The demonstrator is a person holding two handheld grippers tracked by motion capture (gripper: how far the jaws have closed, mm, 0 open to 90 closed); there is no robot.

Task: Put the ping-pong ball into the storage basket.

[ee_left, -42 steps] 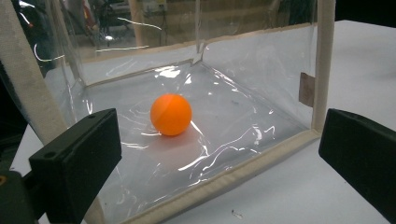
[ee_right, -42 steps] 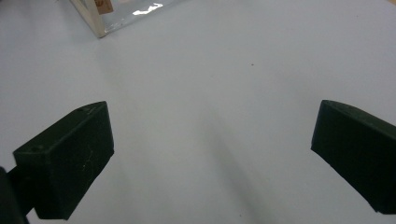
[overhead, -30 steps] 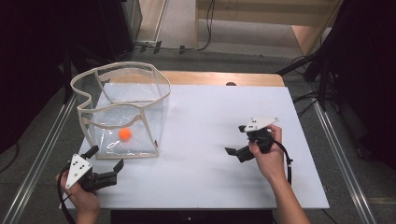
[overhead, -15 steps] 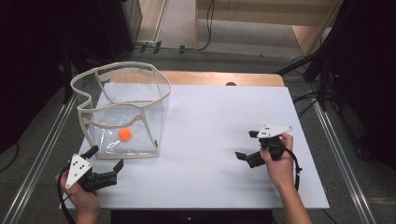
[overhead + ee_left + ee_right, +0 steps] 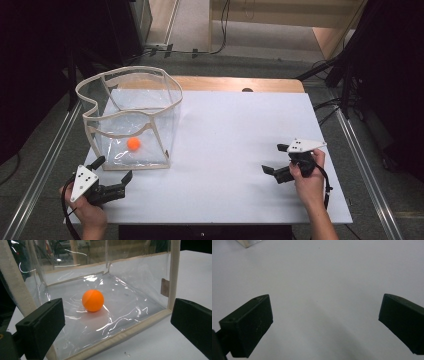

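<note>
A clear plastic bin (image 5: 131, 120) with cream fabric edging stands upright on a white table (image 5: 230, 150), its open mouth facing up. This bin is the landmark for everything else. An orange ball (image 5: 133, 144) rests on the bin's clear floor, close to the wall nearest the person. Being round, the ball has no long axis and points no way in particular. The bin's top rim sags and curves rather than holding a neat square.

The left hand-held gripper (image 5: 112, 171) lies just outside the bin's near wall, at its near left corner, with its jaws aimed toward the bin. Its jaws are spread wide and hold nothing. In the left gripper view the ball (image 5: 92, 300) sits between the two black jaws but farther off, behind the bin's (image 5: 172, 272) clear wall, not touched by either jaw.

The right hand-held gripper (image 5: 275, 160) is well apart from the bin, off to its right and near the table's right edge, jaws pointing leftward toward the bin. In the right gripper view its jaws stand wide apart over bare white table (image 5: 324, 277), gripping nothing.
</note>
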